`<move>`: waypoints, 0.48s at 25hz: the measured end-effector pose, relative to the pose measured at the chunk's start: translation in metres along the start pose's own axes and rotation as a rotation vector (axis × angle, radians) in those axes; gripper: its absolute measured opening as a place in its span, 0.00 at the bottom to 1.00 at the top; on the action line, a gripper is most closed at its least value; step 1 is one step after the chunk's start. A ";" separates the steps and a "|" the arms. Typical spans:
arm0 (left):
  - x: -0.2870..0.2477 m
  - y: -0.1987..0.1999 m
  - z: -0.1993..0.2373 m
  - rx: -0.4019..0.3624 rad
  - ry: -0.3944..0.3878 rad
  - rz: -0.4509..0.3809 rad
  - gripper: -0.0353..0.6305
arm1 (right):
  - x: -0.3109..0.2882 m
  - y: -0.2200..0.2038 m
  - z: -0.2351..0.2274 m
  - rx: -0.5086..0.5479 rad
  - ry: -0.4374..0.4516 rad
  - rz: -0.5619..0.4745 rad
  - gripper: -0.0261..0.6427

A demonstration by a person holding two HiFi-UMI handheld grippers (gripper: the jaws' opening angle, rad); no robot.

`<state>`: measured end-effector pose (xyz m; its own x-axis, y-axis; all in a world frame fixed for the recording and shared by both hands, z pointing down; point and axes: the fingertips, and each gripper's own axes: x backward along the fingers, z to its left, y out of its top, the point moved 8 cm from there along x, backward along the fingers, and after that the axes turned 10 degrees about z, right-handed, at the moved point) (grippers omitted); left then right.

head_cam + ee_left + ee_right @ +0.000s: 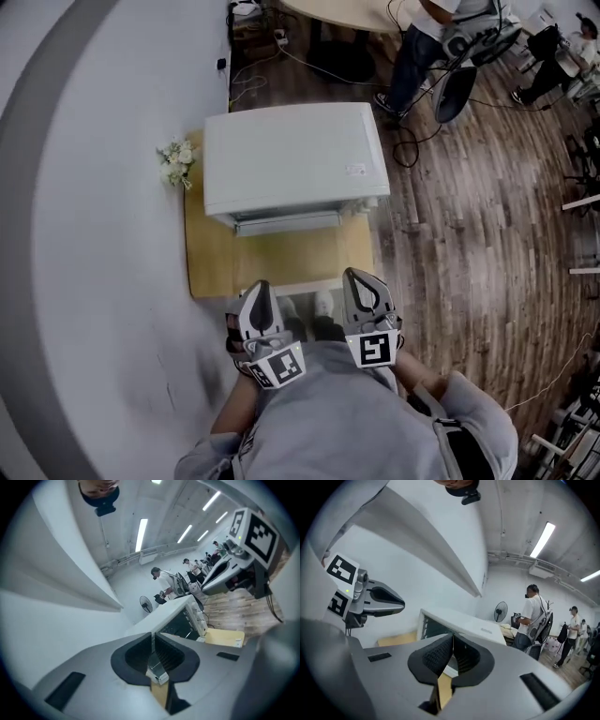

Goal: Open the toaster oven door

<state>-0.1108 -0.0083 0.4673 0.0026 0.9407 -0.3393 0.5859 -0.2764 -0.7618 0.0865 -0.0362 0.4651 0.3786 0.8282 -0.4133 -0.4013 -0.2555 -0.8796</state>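
Note:
A white toaster oven point(295, 159) stands on a small wooden table point(272, 262), its closed door point(286, 223) facing me. My left gripper point(261, 292) and right gripper point(361, 281) hover side by side at the table's near edge, short of the door and touching nothing. In the left gripper view, the left gripper point(152, 637) has its jaws together with nothing between them; the oven point(180, 620) lies ahead and the right gripper point(220, 576) is to the right. In the right gripper view, the right gripper point(453, 637) is likewise shut and empty before the oven point(454, 620), with the left gripper point(389, 602) at the left.
A small bunch of white flowers point(176, 161) sits at the table's far left corner against the curved white wall. Behind the oven a person point(417, 47) stands by a desk, with cables point(408, 141) trailing over the wood floor. Chairs stand at the right.

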 end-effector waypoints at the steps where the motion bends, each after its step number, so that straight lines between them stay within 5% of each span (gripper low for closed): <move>1: 0.002 0.003 0.005 0.032 -0.003 0.005 0.08 | 0.002 0.004 -0.001 -0.029 0.005 0.004 0.04; 4: 0.001 0.009 0.018 0.181 -0.037 0.024 0.08 | 0.006 0.014 -0.007 -0.118 0.029 -0.009 0.04; 8: -0.007 0.014 0.034 0.474 -0.128 0.049 0.07 | 0.004 0.019 -0.013 -0.240 0.077 -0.025 0.04; 12: -0.012 0.016 0.042 0.564 -0.129 0.028 0.07 | -0.003 0.026 -0.020 -0.304 0.098 -0.052 0.04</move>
<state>-0.1354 -0.0324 0.4367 -0.1076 0.9097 -0.4012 0.0642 -0.3963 -0.9159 0.0917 -0.0556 0.4388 0.4763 0.7959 -0.3737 -0.1174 -0.3636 -0.9241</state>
